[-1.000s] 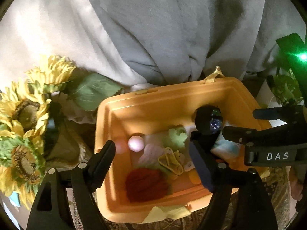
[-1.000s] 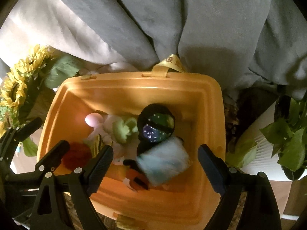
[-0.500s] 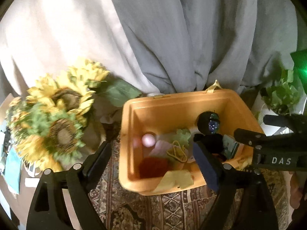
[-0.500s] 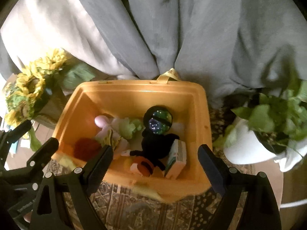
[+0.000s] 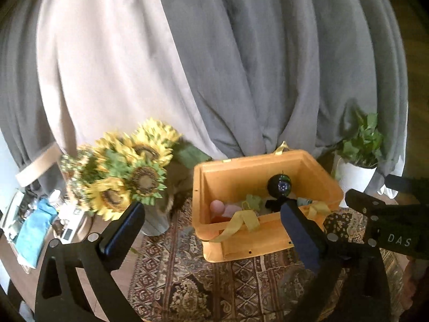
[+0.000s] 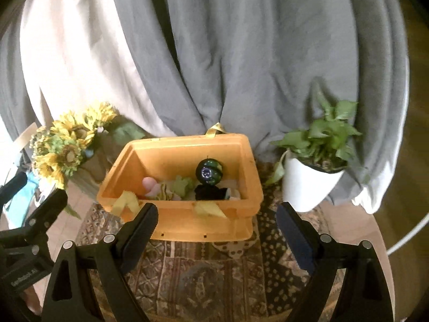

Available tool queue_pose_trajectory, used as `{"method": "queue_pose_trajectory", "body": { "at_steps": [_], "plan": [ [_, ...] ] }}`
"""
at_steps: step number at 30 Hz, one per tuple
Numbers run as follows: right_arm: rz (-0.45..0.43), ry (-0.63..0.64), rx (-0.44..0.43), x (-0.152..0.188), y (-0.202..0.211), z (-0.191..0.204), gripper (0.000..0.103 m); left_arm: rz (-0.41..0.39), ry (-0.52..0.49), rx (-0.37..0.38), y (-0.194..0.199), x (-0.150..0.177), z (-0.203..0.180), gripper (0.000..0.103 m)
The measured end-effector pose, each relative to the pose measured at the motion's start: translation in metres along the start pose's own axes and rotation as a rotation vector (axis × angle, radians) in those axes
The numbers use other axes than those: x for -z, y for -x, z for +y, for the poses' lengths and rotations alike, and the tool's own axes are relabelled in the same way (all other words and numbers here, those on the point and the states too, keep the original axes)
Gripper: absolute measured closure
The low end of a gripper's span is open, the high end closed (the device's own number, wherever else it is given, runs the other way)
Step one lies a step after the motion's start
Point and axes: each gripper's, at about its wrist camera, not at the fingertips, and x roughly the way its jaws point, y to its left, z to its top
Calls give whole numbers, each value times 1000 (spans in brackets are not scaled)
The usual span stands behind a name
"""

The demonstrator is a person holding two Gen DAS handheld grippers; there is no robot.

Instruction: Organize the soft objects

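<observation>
An orange bin [image 5: 270, 238] [image 6: 187, 225] with yellow ribbon handles stands on a patterned rug. Inside lie several soft toys: a black plush with a shiny dark round head [image 5: 279, 185] [image 6: 209, 171], a pink ball [image 5: 216, 206] [image 6: 148, 182], a green plush [image 6: 182, 185] and a red one, mostly hidden by the bin's front wall. My left gripper [image 5: 211, 230] is open and empty, held back in front of the bin. My right gripper [image 6: 217, 228] is open and empty, also in front of the bin.
A vase of sunflowers [image 5: 126, 177] [image 6: 64, 150] stands left of the bin. A white pot with a green plant [image 6: 311, 177] [image 5: 356, 166] stands right. Grey and beige curtains [image 6: 214, 53] hang behind. Clutter [image 5: 34, 222] lies at the far left on the wooden table.
Both grippers have pulled back and up from over the bin. The bin now looks smaller and farther away. The light-blue soft item the right gripper was over lies in the bin.
</observation>
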Motion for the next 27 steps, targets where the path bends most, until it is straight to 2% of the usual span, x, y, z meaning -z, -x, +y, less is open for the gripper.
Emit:
{"method": "queue_pose_trajectory", "body": {
  "at_steps": [4,14,27],
  "plan": [
    [-73,5,26,18,34,1,12,-57,8,-18,33,11,2,0],
    [-208,24,61,60,116,-2,12,-119,46,-27,105,41,-1,0],
    [-241,35,44,133,208,-18,12,-155,61,11,204,99,-23,0]
  ]
}}
